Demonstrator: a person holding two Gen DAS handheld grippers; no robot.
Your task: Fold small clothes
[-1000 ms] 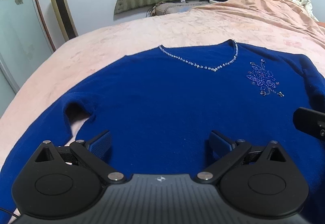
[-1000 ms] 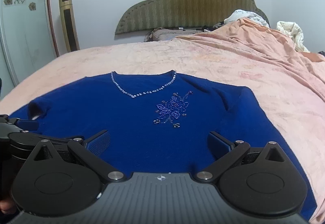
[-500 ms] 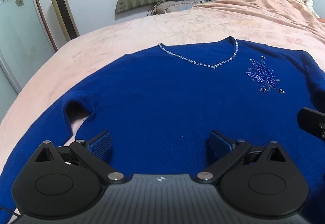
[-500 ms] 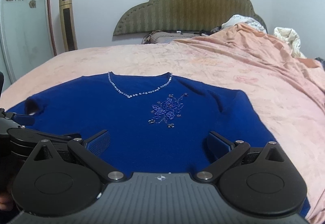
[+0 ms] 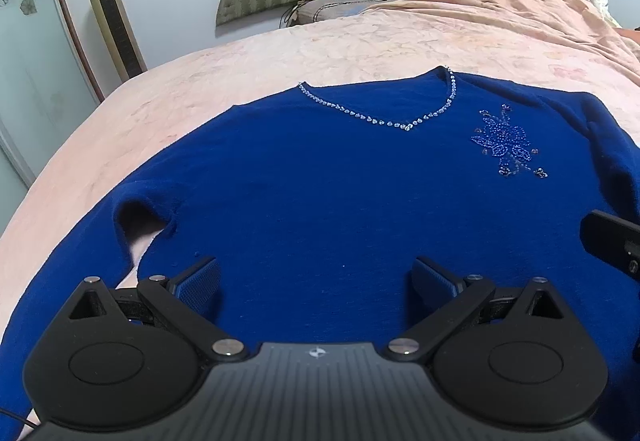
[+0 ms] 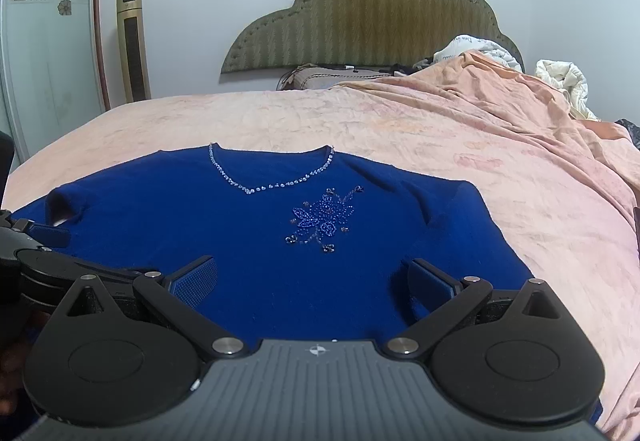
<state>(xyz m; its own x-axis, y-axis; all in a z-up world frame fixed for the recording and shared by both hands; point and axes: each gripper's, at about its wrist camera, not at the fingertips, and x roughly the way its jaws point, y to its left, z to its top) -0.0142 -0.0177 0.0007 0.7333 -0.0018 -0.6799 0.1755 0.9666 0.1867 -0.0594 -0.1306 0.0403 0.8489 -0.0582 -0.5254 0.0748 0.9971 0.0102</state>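
A royal-blue knit sweater (image 5: 320, 181) (image 6: 240, 241) lies flat and face up on the bed, with a beaded V neckline (image 5: 384, 121) and a beaded flower (image 6: 320, 219) on the chest. Its sleeves run down along both sides. My left gripper (image 5: 316, 279) hovers open over the lower left body of the sweater, with nothing between its fingers. My right gripper (image 6: 312, 279) is open above the lower right body, also holding nothing. The left gripper's body (image 6: 36, 261) shows at the left edge of the right wrist view.
A peach bedspread (image 6: 400, 129) covers the bed and bunches into a mound (image 6: 500, 81) at the far right with white bedding (image 6: 560, 77). An olive headboard (image 6: 372, 9) and pillow stand at the far end. A gold tower fan (image 6: 134, 41) stands by the wall at left.
Both grippers have pulled back and tilted slightly, so the sweater sits a little farther and lower in view. Both stay open. The sweater has not moved.
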